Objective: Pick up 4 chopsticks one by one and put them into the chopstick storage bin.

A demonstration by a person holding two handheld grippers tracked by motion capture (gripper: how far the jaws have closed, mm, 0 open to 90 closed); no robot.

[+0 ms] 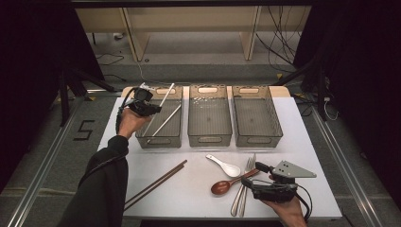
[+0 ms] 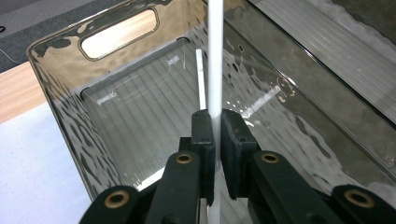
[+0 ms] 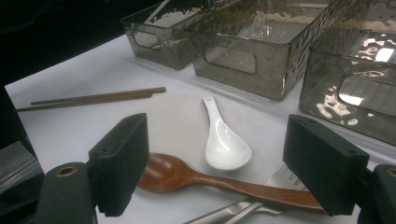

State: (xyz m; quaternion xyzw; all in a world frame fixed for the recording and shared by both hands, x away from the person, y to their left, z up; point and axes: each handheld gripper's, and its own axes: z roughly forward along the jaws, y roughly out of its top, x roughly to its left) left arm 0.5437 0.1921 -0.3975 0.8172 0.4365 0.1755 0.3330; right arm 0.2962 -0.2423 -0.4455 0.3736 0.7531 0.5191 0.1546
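Fingers (image 2: pixel 204 140) of the left gripper (image 2: pixel 217 126) are clamped on one long white plastic chopstick (image 2: pixel 215 56), held over the leftmost of three smoky clear plastic bins (image 1: pixel 161 137) that stand side by side at the far side of the white desk (image 1: pixel 189 189). A second white chopstick (image 1: pixel 166 120) lies slanted inside that same leftmost bin; the middle bin (image 1: pixel 209 137) and the right bin (image 1: pixel 257 137) each stand just beside the next.

Fingers (image 3: pixel 122 161) of the right gripper (image 3: pixel 224 172) stand wide apart, holding nothing, hovering low over the cutlery in front of the right bin. Between those fingers, in the right gripper view, lie one brown wooden spoon (image 3: pixel 187 177) and one white ceramic soup spoon (image 3: pixel 224 147). Two silver metal forks (image 1: pixel 242 196) lie together, crossed by the wooden spoon's handle. Two brown wooden chopsticks (image 1: pixel 156 183) lie paired in front of the leftmost bin.
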